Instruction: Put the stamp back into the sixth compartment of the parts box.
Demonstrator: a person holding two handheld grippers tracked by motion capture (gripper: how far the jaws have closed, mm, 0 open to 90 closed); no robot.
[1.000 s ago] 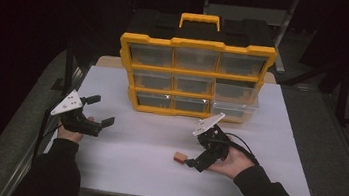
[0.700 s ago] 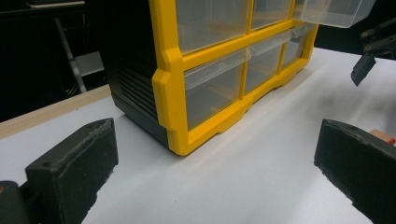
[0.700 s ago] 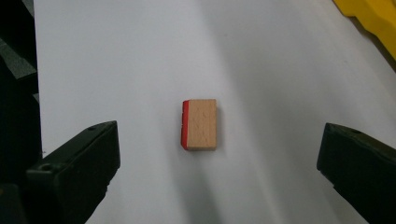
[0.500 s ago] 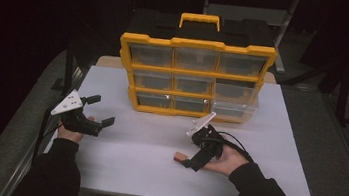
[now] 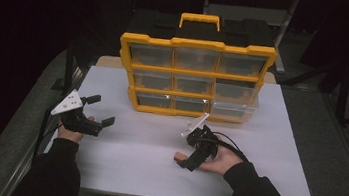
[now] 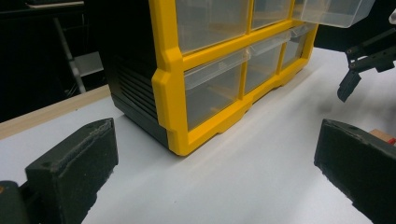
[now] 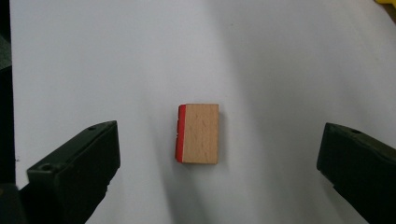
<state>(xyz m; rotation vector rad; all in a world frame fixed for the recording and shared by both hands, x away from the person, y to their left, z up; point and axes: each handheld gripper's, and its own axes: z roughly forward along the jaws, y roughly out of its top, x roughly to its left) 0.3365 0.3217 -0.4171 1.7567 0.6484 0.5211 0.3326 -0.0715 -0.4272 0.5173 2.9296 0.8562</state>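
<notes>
1. right gripper view looks straight down on a small wooden block [image 7: 198, 133] with one red edge, lying flat on the white table [image 7: 280, 56], centred between the two black jaws and touching neither.
2. the right gripper [image 7: 219, 154] is released, jaws spread wide on either side of the block; in the high view it [image 5: 195, 151] sits in the right hand [image 5: 220, 156], with the block [image 5: 177, 156] just at its tip.
3. behind, at the far middle of the table, stands a yellow-framed drawer cabinet [image 5: 195, 73] with a black body and a yellow handle [image 5: 200, 19]; it has three rows of three clear drawers.
4. the bottom right drawer [image 5: 234, 108] is pulled out a little; i cannot tell what any drawer holds.
5. the left gripper [image 5: 98, 111] is released too, jaws apart over bare table near the cabinet's left corner, grasping nothing.
</notes>
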